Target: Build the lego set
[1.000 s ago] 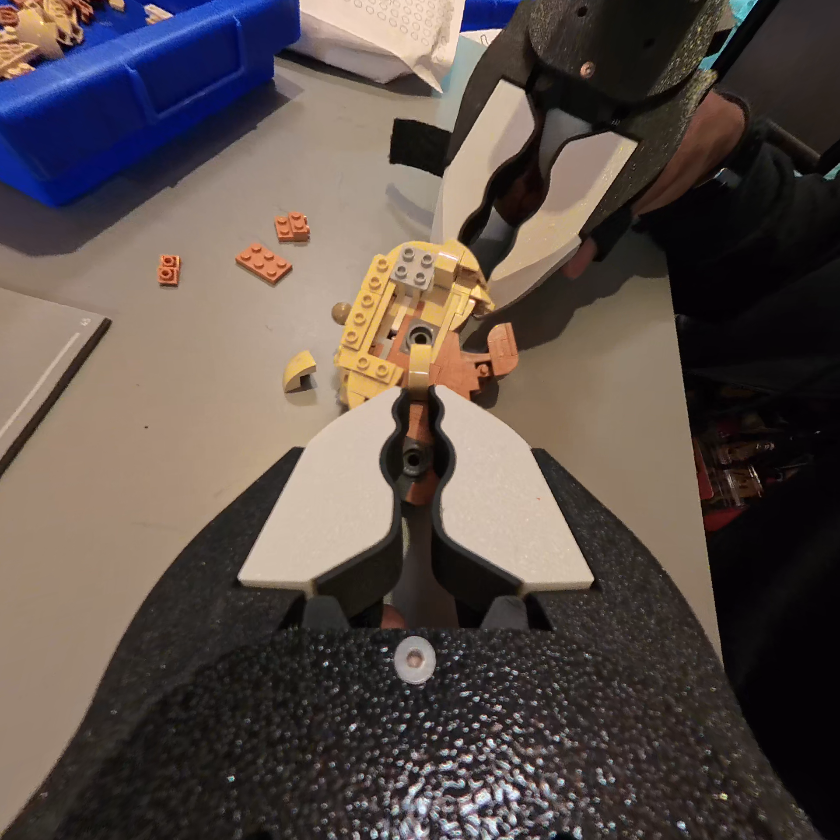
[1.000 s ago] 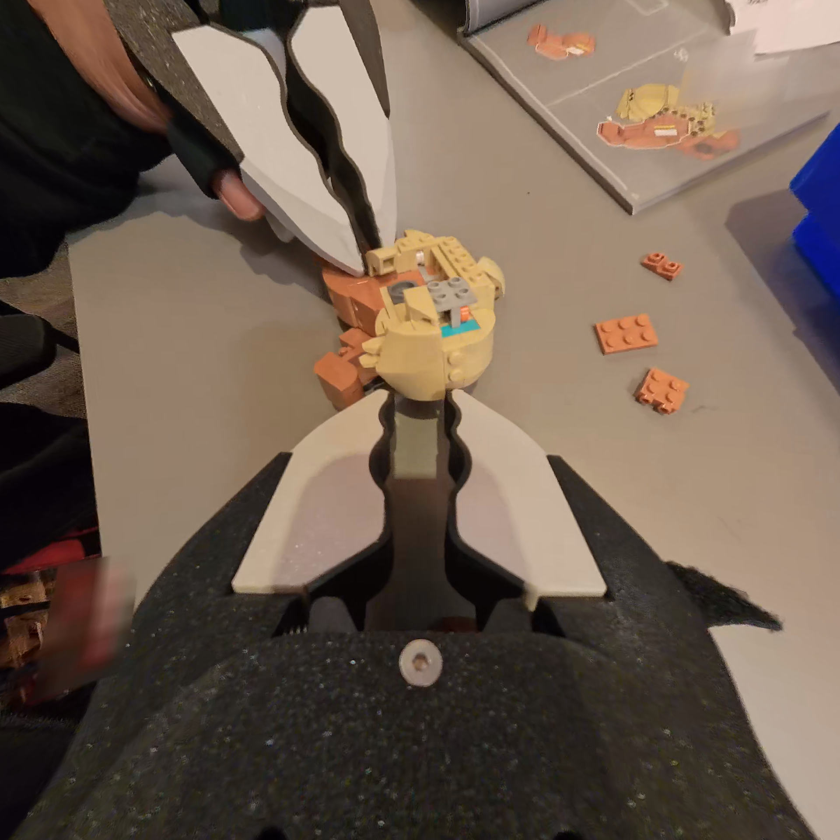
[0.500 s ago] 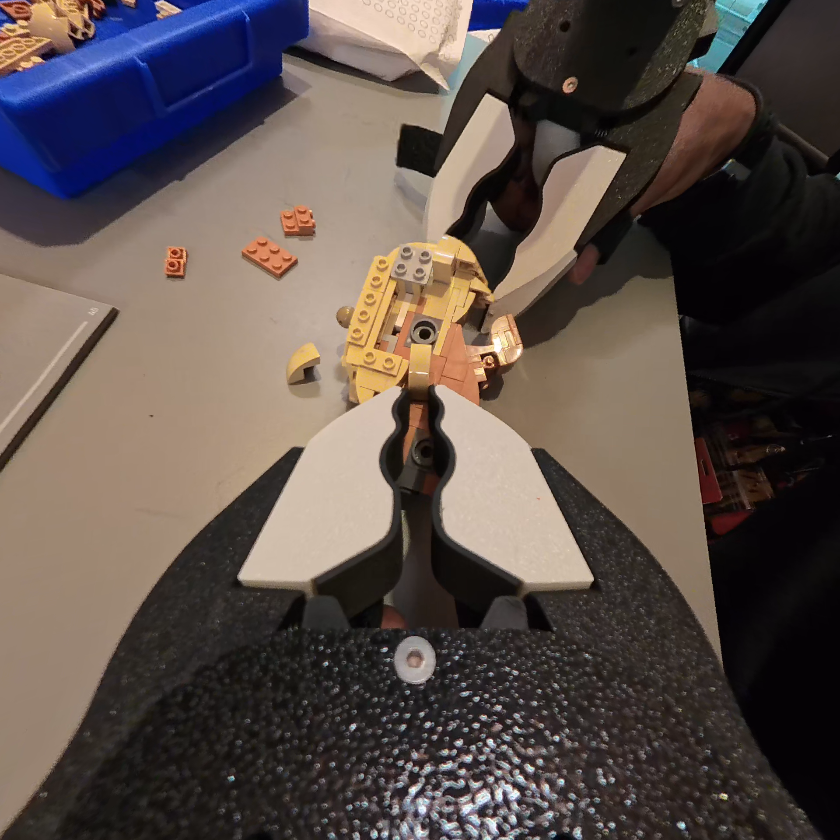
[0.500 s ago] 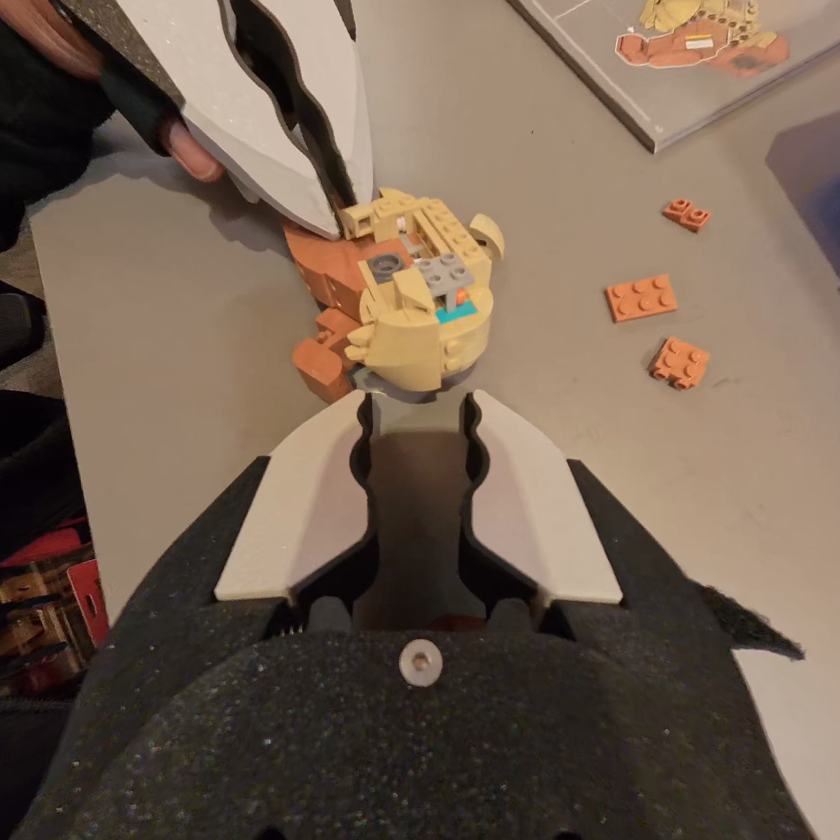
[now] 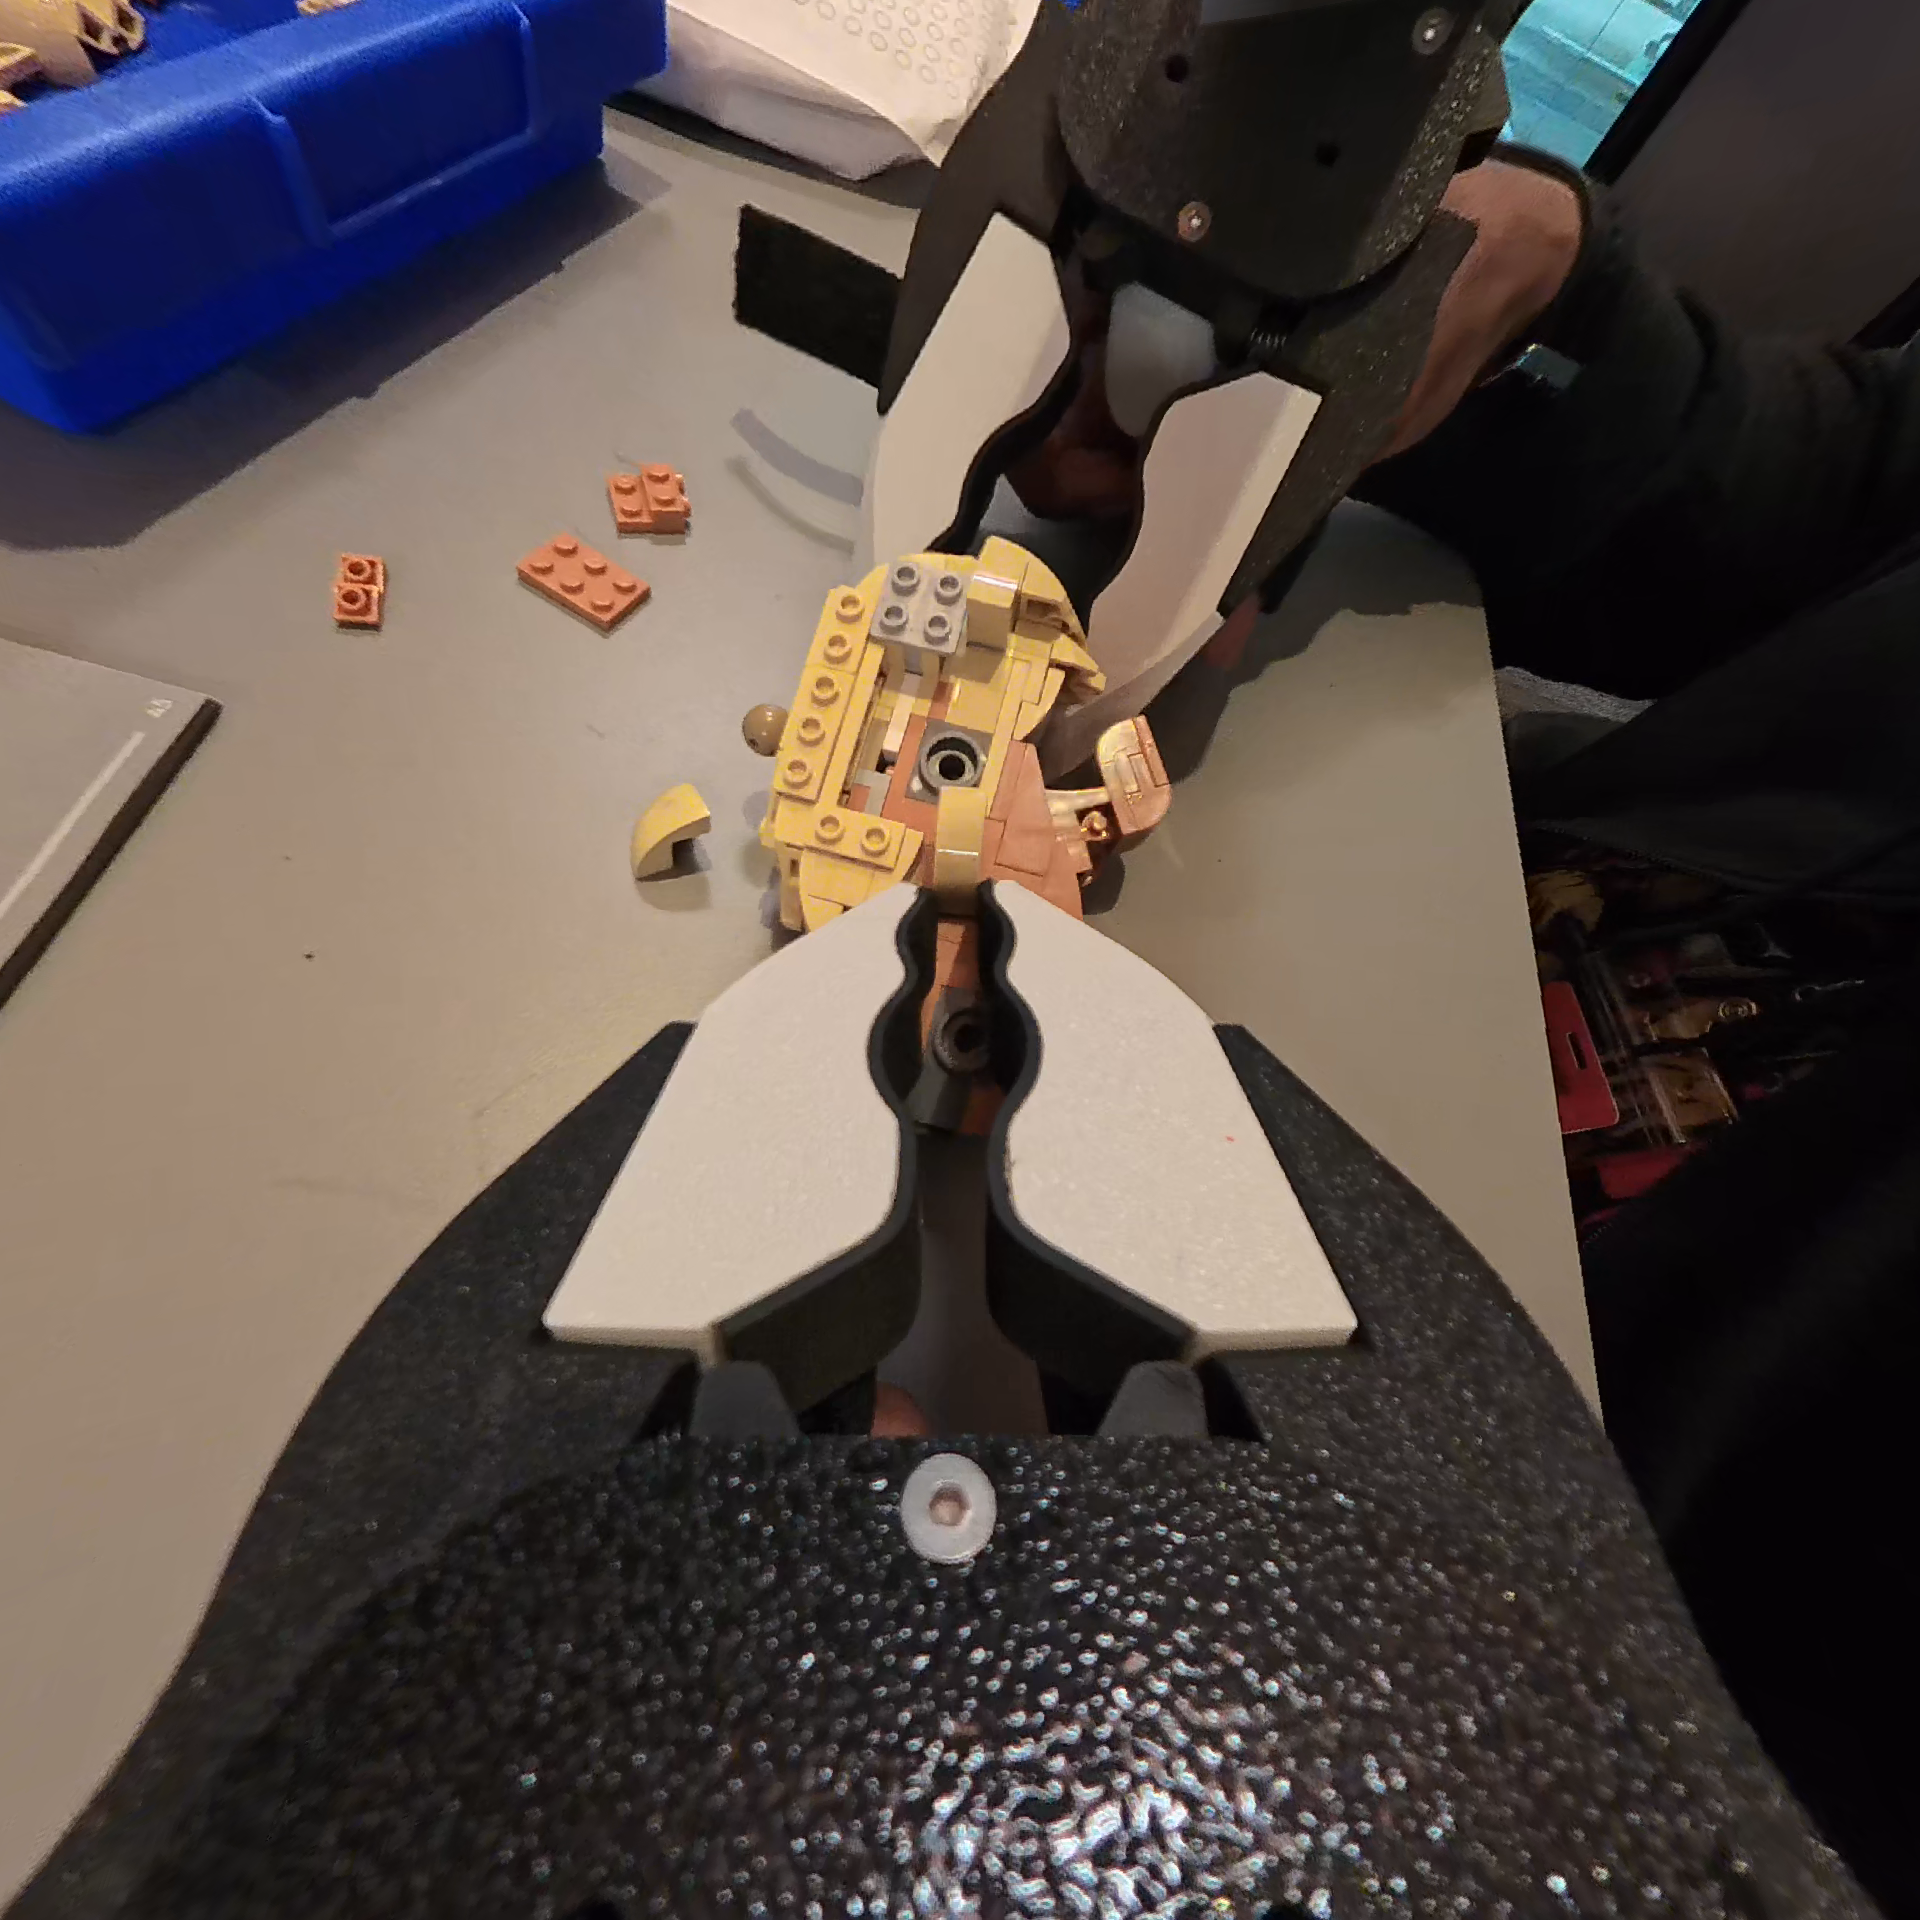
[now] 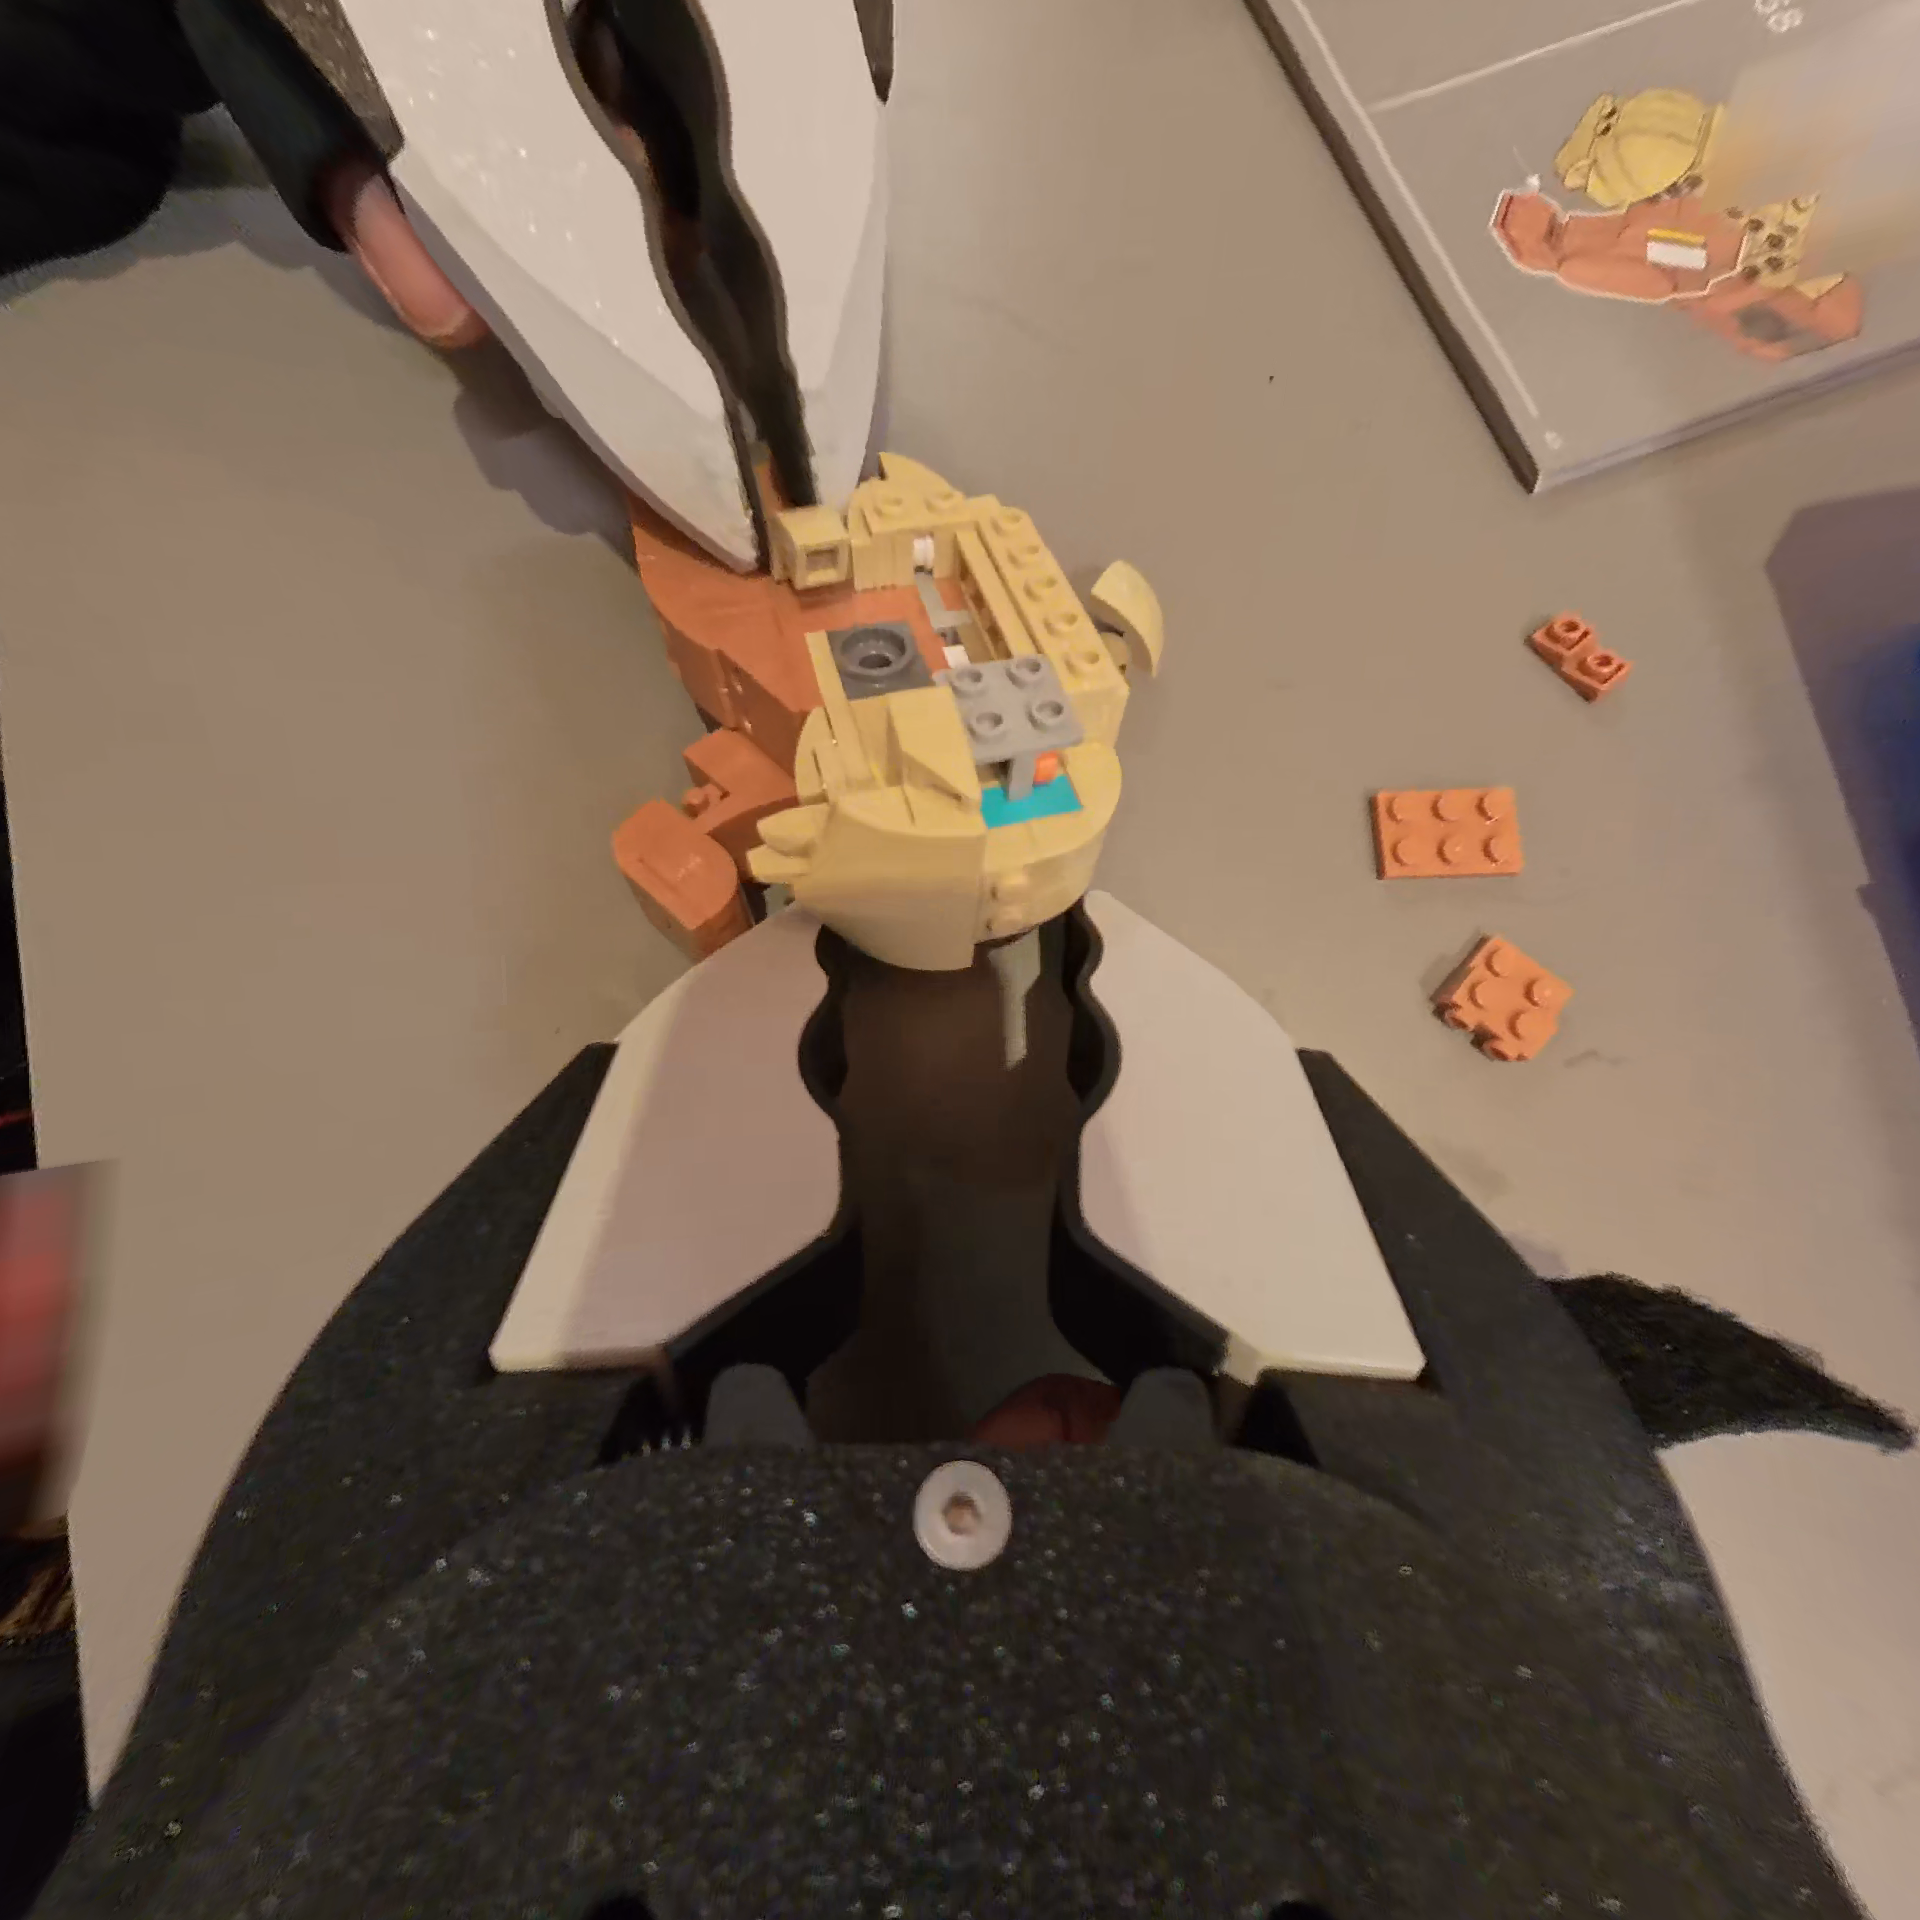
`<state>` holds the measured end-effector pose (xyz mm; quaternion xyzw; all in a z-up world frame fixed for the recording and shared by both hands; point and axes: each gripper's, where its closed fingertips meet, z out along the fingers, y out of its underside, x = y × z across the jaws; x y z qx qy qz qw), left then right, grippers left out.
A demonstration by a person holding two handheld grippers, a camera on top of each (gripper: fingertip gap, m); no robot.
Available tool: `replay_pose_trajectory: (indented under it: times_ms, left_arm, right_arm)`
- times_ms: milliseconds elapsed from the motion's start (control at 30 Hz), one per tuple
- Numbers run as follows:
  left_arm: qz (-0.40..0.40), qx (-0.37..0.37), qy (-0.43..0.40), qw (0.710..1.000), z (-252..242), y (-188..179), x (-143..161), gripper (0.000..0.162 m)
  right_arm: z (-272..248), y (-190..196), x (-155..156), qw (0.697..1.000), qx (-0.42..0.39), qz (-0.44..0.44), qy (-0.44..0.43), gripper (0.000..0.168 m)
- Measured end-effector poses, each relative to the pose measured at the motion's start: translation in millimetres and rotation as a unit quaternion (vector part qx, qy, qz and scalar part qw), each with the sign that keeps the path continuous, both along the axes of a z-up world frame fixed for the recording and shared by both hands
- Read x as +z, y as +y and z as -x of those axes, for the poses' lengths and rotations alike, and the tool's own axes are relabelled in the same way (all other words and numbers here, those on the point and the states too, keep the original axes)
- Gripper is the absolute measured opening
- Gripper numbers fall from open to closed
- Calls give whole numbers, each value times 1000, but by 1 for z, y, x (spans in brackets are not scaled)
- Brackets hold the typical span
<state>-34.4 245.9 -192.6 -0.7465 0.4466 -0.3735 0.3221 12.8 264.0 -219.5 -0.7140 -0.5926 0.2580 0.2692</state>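
Left wrist view first, and we go from left to right: a blue plastic parts bin (image 5: 260, 177) sits far left with tan pieces in it, and a grey instruction booklet (image 5: 73, 769) lies at the left edge. Next come 3 loose reddish-brown studded plates (image 5: 582, 582) and 1 loose tan curved piece (image 5: 670, 831) on the grey tabletop (image 5: 312, 1039), none of them fitted yet.

At centre rests the half-built tan and reddish-brown brick model (image 5: 925, 738), its top unclosed, with a grey 2x2 plate and a dark round socket exposed. We judge the build partway done: the core body stands, but the shell and these loose parts remain.

Our left gripper (image 5: 954, 904) has its jaws pressed close, pinching the model's near brown end. To the right and beyond, our right gripper (image 6: 940, 920) has its jaws spread apart around the rounded tan end, without a visible clamp. In the right wrist view, the booklet page (image 6: 1621, 229) pictures a fuller model.
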Motion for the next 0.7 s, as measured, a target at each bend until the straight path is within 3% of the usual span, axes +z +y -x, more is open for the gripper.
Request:
replay_pose_trajectory:
  times_ms: [200,333,500,633,700]
  left_arm:
    - [-2,-13,-18,1000,-1,-4,6,7]
    - [31,-16,-131,991,-2,-3,35,7]
    - [106,-45,-266,957,0,-7,67,7]
    - [119,-50,-273,953,-1,-5,68,7]
    - [108,-40,-226,967,-3,0,58,7]
  right_arm:
    - [1,2,6,1000,-3,-21,18,35]
    - [2,1,7,1000,-1,-22,22,31]
    - [2,2,7,1000,-4,-22,21,31]
    - [2,2,7,999,-4,-22,22,31]
    - [2,2,7,999,-3,-21,23,31]
